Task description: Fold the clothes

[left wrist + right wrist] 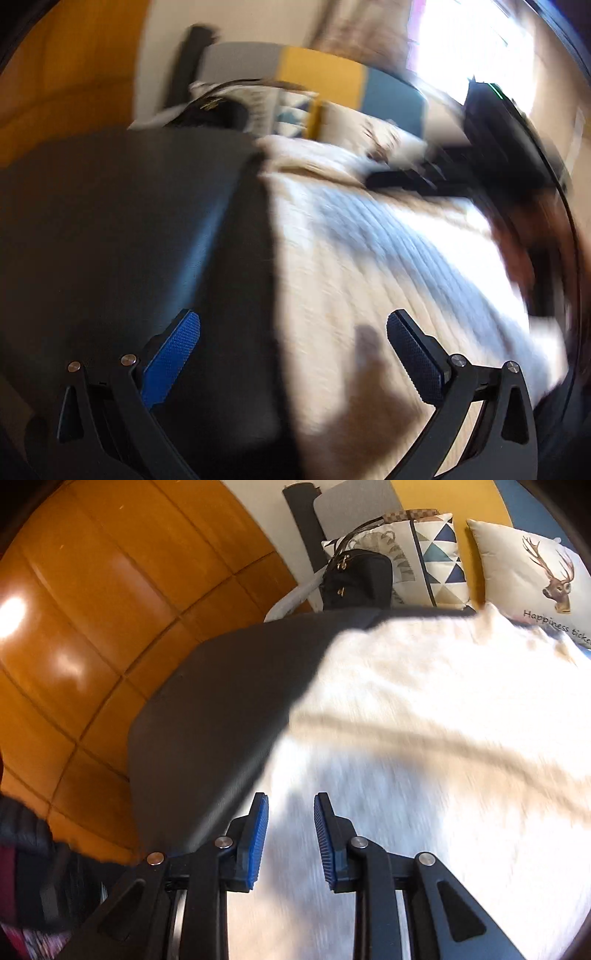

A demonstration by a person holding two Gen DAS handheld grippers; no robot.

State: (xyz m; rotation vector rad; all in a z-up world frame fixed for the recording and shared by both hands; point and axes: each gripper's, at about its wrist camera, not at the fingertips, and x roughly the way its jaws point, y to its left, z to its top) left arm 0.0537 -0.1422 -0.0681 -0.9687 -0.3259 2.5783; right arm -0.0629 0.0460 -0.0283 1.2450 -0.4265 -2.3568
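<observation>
A cream ribbed knit garment [388, 258] lies spread on a dark grey mat [129, 221]; the left wrist view is motion-blurred. My left gripper [291, 328] is wide open and empty, its left finger over the mat, its right finger over the garment. In the right wrist view the same garment [424, 720] covers the right part of the mat [221, 701]. My right gripper [291, 805] is open with a narrow gap, empty, just above the garment's near left edge.
Behind the mat stand a black handbag [356, 579], a triangle-pattern cushion [432, 561] and a deer cushion [535, 576]. Orange wood floor [92, 609] lies to the left. The other gripper, dark and blurred [491, 147], shows at the right.
</observation>
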